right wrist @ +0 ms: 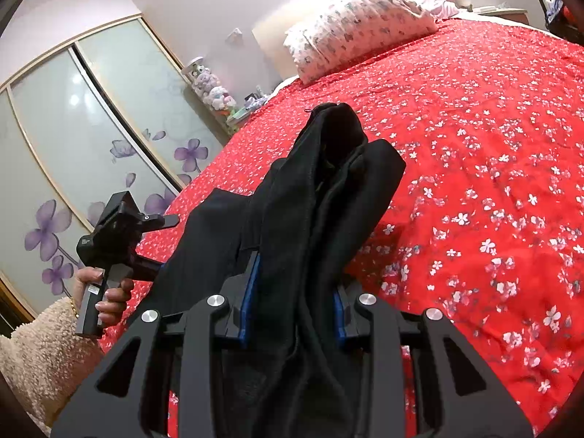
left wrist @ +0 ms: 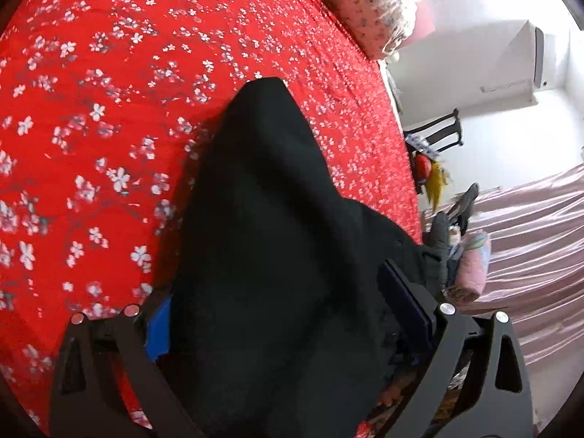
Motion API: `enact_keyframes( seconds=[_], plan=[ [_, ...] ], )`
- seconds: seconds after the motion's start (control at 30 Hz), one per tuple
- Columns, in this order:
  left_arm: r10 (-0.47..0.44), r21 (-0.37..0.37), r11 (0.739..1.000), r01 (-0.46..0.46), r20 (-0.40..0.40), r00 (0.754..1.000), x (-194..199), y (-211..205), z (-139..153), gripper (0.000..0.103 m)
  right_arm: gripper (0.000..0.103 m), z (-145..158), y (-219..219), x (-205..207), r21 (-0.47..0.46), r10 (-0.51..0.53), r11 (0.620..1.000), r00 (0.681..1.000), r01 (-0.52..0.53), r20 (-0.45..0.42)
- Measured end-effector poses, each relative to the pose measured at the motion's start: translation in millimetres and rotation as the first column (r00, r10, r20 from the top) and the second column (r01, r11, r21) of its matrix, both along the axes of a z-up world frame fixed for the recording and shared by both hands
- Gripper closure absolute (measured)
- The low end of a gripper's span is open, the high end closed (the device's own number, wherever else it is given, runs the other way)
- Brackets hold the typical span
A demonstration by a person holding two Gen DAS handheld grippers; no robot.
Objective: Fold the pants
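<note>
Right wrist: 1 pants [right wrist: 310,197], 2 tongs [right wrist: 292,314].

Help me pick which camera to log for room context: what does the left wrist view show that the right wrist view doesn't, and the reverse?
Only the left wrist view shows the wall air conditioner, a dark chair and a pink striped cover beside the bed. Only the right wrist view shows the flowered wardrobe doors, a shelf of plush toys and the left gripper seen from outside, in the person's hand. Both show the black pants clamped between gripper fingers, the red floral bedspread and the patterned pillow.
</note>
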State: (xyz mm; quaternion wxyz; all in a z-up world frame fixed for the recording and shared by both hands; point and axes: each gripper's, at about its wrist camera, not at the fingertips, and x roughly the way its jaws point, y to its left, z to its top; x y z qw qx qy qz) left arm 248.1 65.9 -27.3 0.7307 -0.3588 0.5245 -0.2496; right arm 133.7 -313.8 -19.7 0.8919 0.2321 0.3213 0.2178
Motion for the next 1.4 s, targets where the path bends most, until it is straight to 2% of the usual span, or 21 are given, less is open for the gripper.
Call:
enact_keyframes(
  seconds=[0.1,0.2,0.23,0.27,0.37,0.47,0.6,0.7,0.77,0.97,1.13,1.4],
  plan=[
    [0.008,-0.007,1.0,-0.008,-0.01,1.0,4.2,-3.0,-4.6,0.007,0.069,-1.7,-1.9,1.5,0.012,-0.002,1.0,1.0,0.002,-0.01],
    [0.0,0.037,0.999,0.0,-0.003,1.0,6.9,-13.3,-2.2,0.008,0.068,-3.7,-4.3,2.9,0.026,-0.005,1.0,1.0,0.006,-0.023],
    [0.0,0.055,0.999,0.0,0.001,1.0,6.8,-15.9,-0.9,0.011,0.068,-5.2,-6.2,4.3,0.036,-0.008,0.999,0.999,0.009,-0.034],
    [0.005,0.079,0.997,-0.005,0.001,1.0,6.0,-17.2,0.0,0.02,0.067,-6.8,-7.8,5.7,0.046,-0.01,0.999,0.999,0.012,-0.046],
    [0.009,0.131,0.991,-0.01,0.009,1.0,2.6,-19.3,2.5,0.038,0.065,-12.0,-14.5,11.7,0.077,-0.012,0.997,0.997,0.019,-0.082],
    [-0.006,0.215,0.977,-0.008,0.061,0.998,-3.1,-28.9,13.9,0.049,0.064,-14.3,-16.5,14.9,0.092,-0.007,0.996,0.995,0.016,-0.099],
    [-0.041,0.347,0.938,-0.007,0.132,0.99,-13.2,-47.3,31.2,0.063,0.06,-17.1,-19.8,18.6,0.106,-0.008,0.994,0.993,0.02,-0.119],
    [-0.073,0.44,0.898,-0.014,0.18,0.981,-22.1,-61.7,40.4,0.069,0.058,-22.6,-22.6,22.1,0.123,-0.005,0.992,0.988,0.024,-0.152],
    [-0.091,0.511,0.859,-0.03,0.211,0.973,-27.6,-73.5,45.9,0.072,0.057,-24.1,-23.5,23.4,0.134,0.0,0.991,0.987,0.021,-0.158],
    [-0.139,0.641,0.763,-0.079,0.282,0.949,-40.6,-96.6,57.0,0.075,0.067,-18.8,-22.1,21.7,0.116,-0.004,0.993,0.992,0.019,-0.129],
    [-0.174,0.677,0.73,-0.09,0.312,0.934,-45.8,-104.3,64.0,0.075,0.071,-16.0,-27.6,22.5,0.203,0.003,0.979,0.99,0.026,-0.138],
    [-0.198,0.704,0.702,-0.111,0.341,0.919,-50.3,-112.0,74.3,0.075,0.071,-5.3,-27.5,34.6,0.204,0.024,0.979,0.989,0.007,-0.148]
  ],
)
